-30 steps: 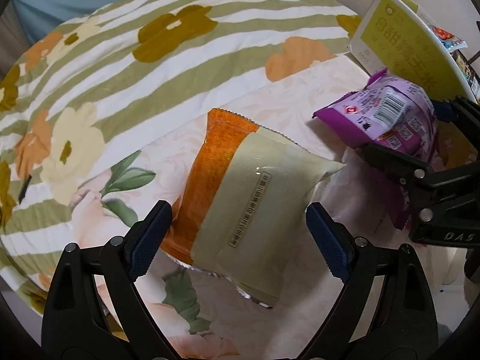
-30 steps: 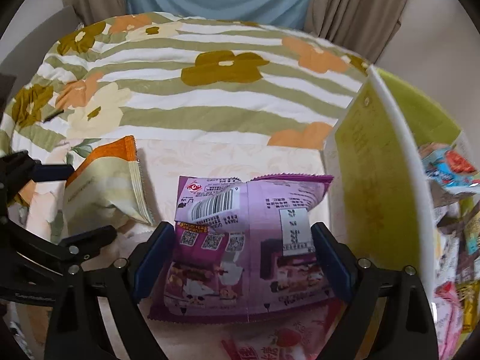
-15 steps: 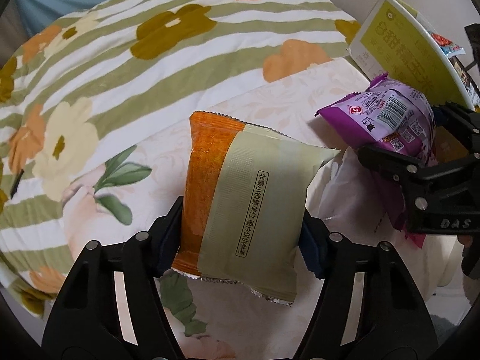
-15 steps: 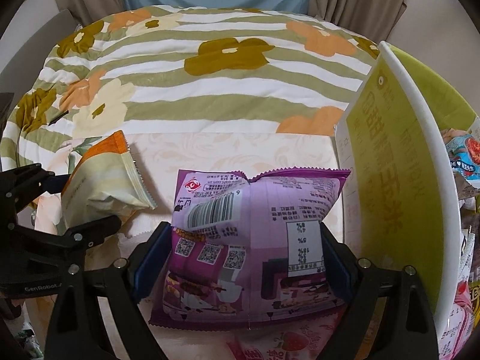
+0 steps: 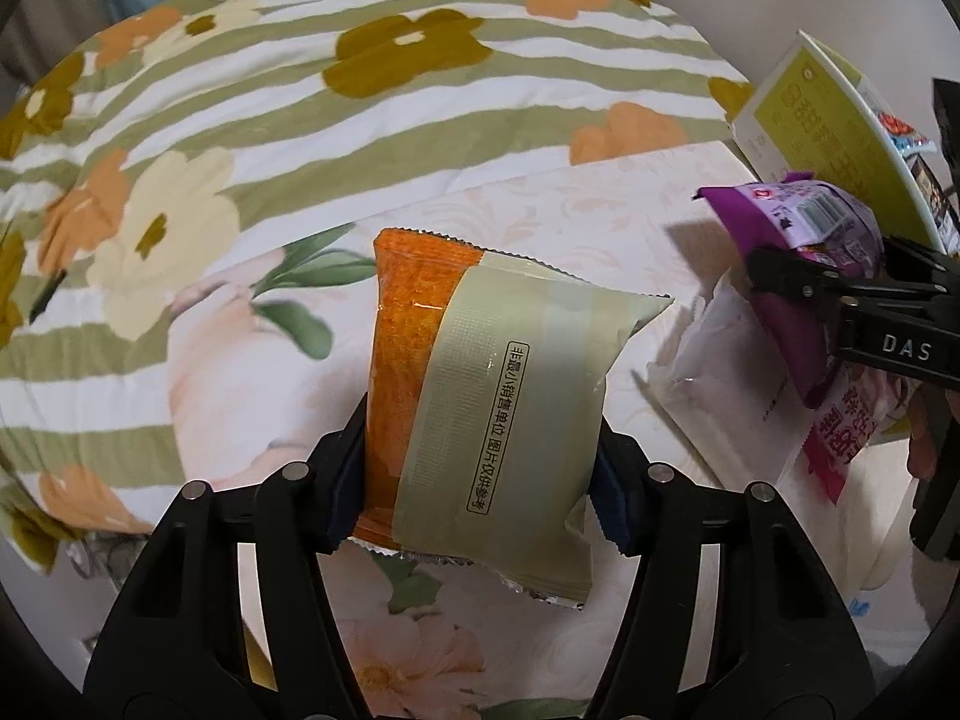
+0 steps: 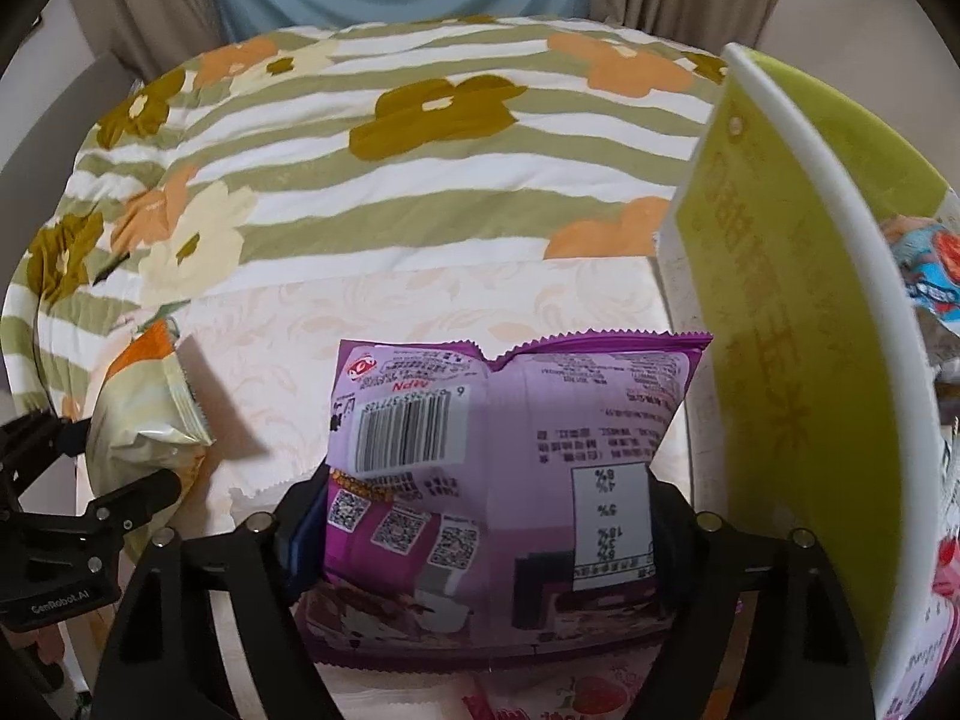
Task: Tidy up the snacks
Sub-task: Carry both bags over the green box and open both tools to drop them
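While both jaws are closing, you've got one pack in each tool: your left gripper [image 5: 480, 480] pinches the orange-and-green snack pack [image 5: 498, 414] across its lower half, pads touching both long edges, with the sealed top poking forward and the pack looking lifted off the floral bedspread [image 5: 252, 96], judging by the shadow beside it. That side grip makes sense, since a puffy pillow bag gives at the sides and won't slide out. Your right gripper [image 6: 486, 522] straddles the purple snack pack [image 6: 510, 456], barcode side up, and the pads look pressed against its sides, so count it as pinched too. It sits right beside the white-and-green box [image 6: 798, 312], whose open side already shows other wrappers, so that's probably the drop spot. A white-and-pink pack [image 5: 750, 384] lies under the purple one on the pale cloth, not yet sorted. The purple pack is nearer the box wall, so it likely goes in first, with the left waiting its turn. Watch the box rim: it's tall, and a low carry could catch the bag's crimped edge.
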The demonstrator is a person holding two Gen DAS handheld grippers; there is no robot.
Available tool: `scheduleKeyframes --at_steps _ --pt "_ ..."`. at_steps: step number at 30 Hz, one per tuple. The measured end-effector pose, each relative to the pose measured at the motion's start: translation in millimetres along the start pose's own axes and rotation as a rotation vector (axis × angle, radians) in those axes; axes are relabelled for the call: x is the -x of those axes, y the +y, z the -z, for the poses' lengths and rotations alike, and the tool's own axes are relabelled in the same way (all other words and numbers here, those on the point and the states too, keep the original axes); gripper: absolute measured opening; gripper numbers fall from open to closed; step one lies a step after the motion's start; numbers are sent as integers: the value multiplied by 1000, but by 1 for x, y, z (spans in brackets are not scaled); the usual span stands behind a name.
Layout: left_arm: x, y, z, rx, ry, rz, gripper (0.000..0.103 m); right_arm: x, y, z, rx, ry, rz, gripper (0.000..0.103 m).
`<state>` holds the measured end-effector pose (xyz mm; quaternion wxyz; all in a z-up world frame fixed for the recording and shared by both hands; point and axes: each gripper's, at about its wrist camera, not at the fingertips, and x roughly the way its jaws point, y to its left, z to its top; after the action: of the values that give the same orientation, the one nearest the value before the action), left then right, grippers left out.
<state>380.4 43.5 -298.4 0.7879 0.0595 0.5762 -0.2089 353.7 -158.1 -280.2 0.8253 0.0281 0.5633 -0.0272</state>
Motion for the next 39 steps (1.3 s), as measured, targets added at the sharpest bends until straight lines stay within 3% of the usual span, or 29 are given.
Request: scheduleKeyframes --at_steps 10,19,24,30,39 --pt "49 2 5 33 -89 11 58 54 12 0 3 -108 -45 78" --pt "126 -40 -10 -16 -214 35 58 136 1 3 -52 -228 -109 78" --pt "165 -90 -25 -53 -279 49 58 179 -29 10 -88 -288 -117 78" --pt "190 -168 -42 -40 -319 94 58 222 -99 25 -122 -338 -96 78" --pt "169 -293 -51 -48 -297 147 58 248 -207 44 -172 -357 -83 78"
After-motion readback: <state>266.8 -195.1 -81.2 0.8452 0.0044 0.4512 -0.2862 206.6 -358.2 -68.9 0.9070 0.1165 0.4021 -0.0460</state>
